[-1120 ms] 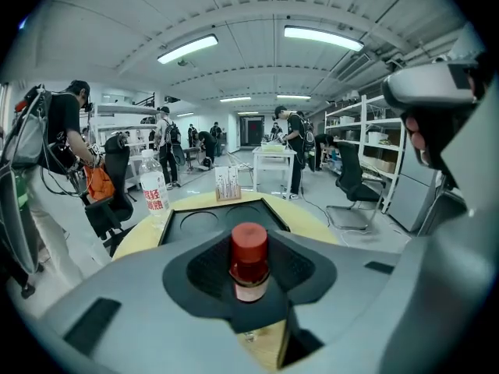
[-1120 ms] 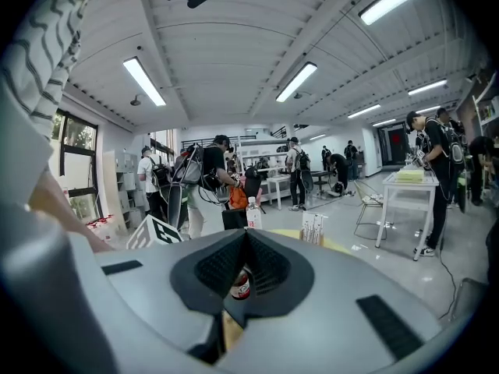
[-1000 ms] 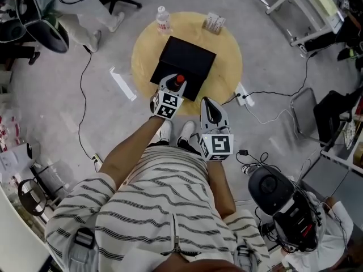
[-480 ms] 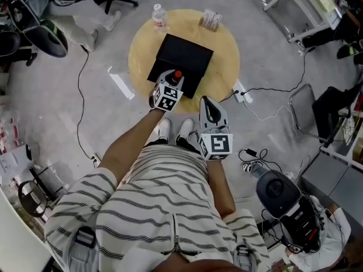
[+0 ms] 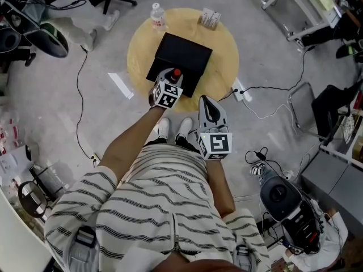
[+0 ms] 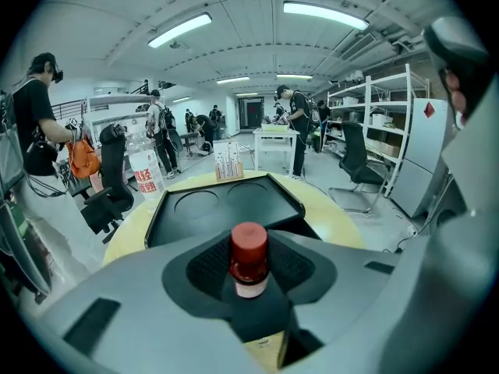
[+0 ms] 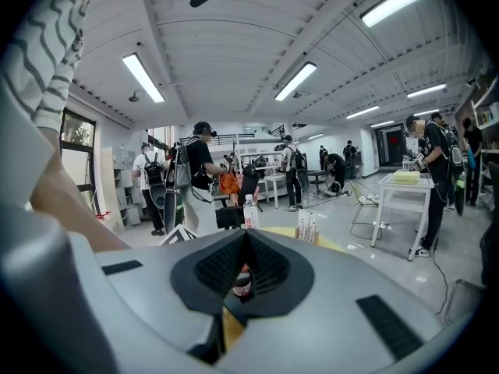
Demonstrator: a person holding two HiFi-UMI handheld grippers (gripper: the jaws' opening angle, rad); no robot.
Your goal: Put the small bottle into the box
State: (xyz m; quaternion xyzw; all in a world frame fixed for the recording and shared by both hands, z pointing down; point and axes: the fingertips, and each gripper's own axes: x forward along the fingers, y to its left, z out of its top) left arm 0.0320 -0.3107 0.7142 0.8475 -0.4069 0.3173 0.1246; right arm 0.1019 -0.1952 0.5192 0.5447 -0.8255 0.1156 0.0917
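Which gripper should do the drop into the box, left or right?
Left. The left gripper is shut on the small bottle and sits at the near edge of the black box. The right gripper is shut on nothing and is back by the person's body, short of the table.

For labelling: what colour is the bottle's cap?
The small bottle's cap is red; clearest in left gripper view.

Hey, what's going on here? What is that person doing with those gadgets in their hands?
A person stands over a round yellow table with a gripper in each hand. The left gripper has its fingers closed on a small bottle with a red cap, held over the near edge of the black box on the table. The bottle is not in the box yet. The right gripper is shut and empty, held back nearer the person's body.
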